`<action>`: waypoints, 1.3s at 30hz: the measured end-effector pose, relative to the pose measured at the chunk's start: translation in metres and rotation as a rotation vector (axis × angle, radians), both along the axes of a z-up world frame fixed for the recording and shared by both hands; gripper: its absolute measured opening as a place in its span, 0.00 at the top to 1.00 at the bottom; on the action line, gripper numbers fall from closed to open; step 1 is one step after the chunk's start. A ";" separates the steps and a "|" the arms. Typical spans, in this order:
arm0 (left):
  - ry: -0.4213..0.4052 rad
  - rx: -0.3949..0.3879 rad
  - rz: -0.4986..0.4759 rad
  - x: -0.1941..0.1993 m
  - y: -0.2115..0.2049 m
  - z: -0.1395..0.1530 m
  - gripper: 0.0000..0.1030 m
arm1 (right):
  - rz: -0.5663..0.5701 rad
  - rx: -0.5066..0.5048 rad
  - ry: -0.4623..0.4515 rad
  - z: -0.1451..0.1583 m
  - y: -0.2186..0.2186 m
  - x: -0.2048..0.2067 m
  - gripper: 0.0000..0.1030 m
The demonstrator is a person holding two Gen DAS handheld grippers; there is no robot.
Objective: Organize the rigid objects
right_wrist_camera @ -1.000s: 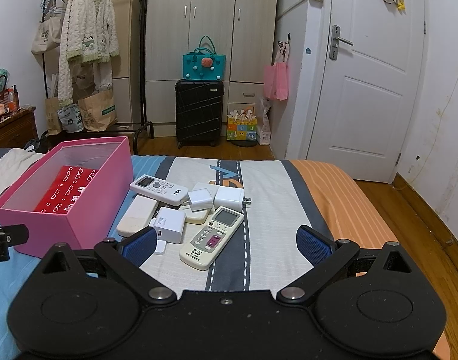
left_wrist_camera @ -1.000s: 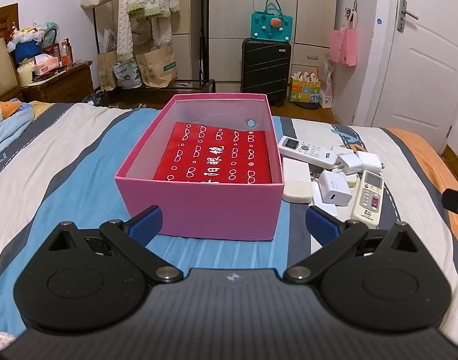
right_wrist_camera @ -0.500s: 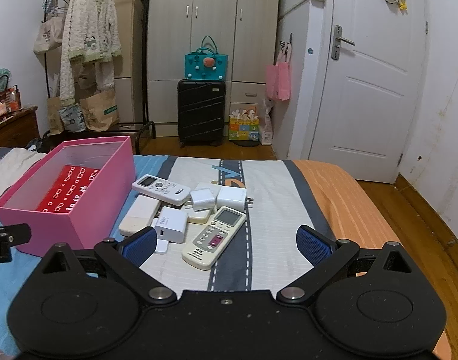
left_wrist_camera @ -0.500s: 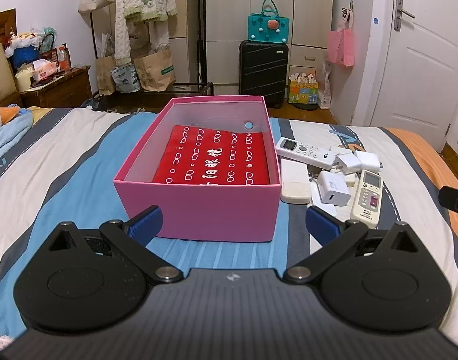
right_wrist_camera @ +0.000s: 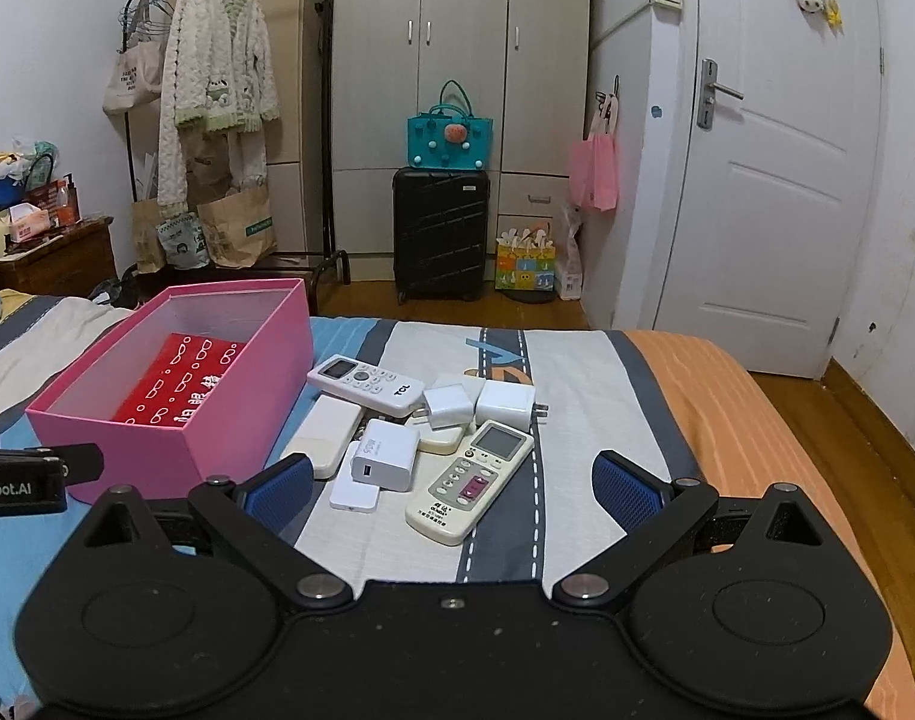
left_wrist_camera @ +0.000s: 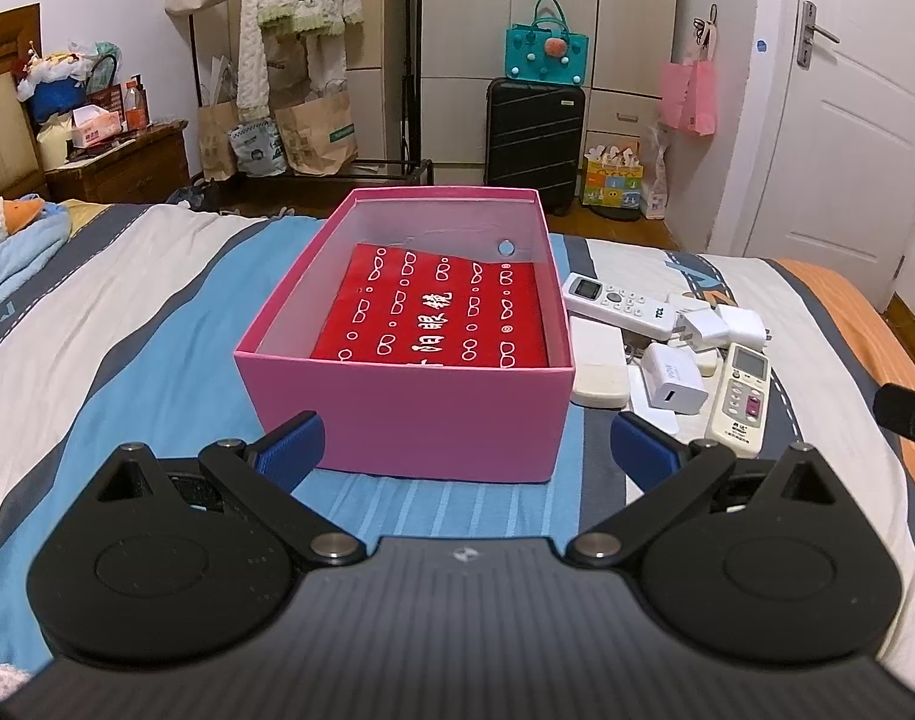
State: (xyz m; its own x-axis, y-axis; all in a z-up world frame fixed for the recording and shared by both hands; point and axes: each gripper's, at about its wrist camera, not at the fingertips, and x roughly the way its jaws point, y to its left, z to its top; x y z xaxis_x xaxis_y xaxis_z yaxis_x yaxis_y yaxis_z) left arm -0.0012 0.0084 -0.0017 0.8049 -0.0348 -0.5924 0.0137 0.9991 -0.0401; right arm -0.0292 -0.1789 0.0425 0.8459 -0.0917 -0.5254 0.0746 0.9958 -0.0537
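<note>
An open pink box (left_wrist_camera: 409, 414) (right_wrist_camera: 217, 426) sits on the bed with a red packet (left_wrist_camera: 433, 318) inside. Right of it lies a pile: a white remote (left_wrist_camera: 616, 303) (right_wrist_camera: 367, 381), a cream remote (left_wrist_camera: 739, 399) (right_wrist_camera: 472, 480), white chargers (left_wrist_camera: 673, 387) (right_wrist_camera: 385, 453) and a white bar-shaped case (left_wrist_camera: 598, 366) (right_wrist_camera: 325, 435). My left gripper (left_wrist_camera: 466, 450) is open and empty, just in front of the box. My right gripper (right_wrist_camera: 451, 483) is open and empty, in front of the pile.
The striped bedspread (left_wrist_camera: 127, 330) covers the bed; its orange right edge (right_wrist_camera: 757, 420) drops to the wood floor. A black suitcase (right_wrist_camera: 439, 234), clothes rack (right_wrist_camera: 217, 120), nightstand (left_wrist_camera: 115, 168) and door (right_wrist_camera: 787, 180) stand beyond. A plush toy (left_wrist_camera: 1, 222) lies at the far left.
Both grippers have shifted slightly, so the box and pile sit a little differently in view. Both stay open and empty; nothing on the bed has moved.
</note>
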 end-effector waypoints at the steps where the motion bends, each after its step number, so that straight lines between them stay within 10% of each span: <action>1: 0.000 0.000 0.000 0.000 0.000 0.000 0.00 | 0.001 0.000 0.001 0.000 -0.001 0.000 0.02; 25: 0.018 -0.003 -0.035 -0.001 0.000 0.001 0.00 | 0.004 0.001 0.008 -0.004 -0.003 0.004 0.02; 34: 0.064 0.174 -0.145 0.015 0.008 0.065 0.00 | 0.217 0.120 -0.180 0.027 -0.022 0.013 0.02; 39: 0.018 0.120 -0.226 0.040 0.036 0.115 0.00 | 0.289 0.141 -0.138 0.047 -0.027 0.054 0.02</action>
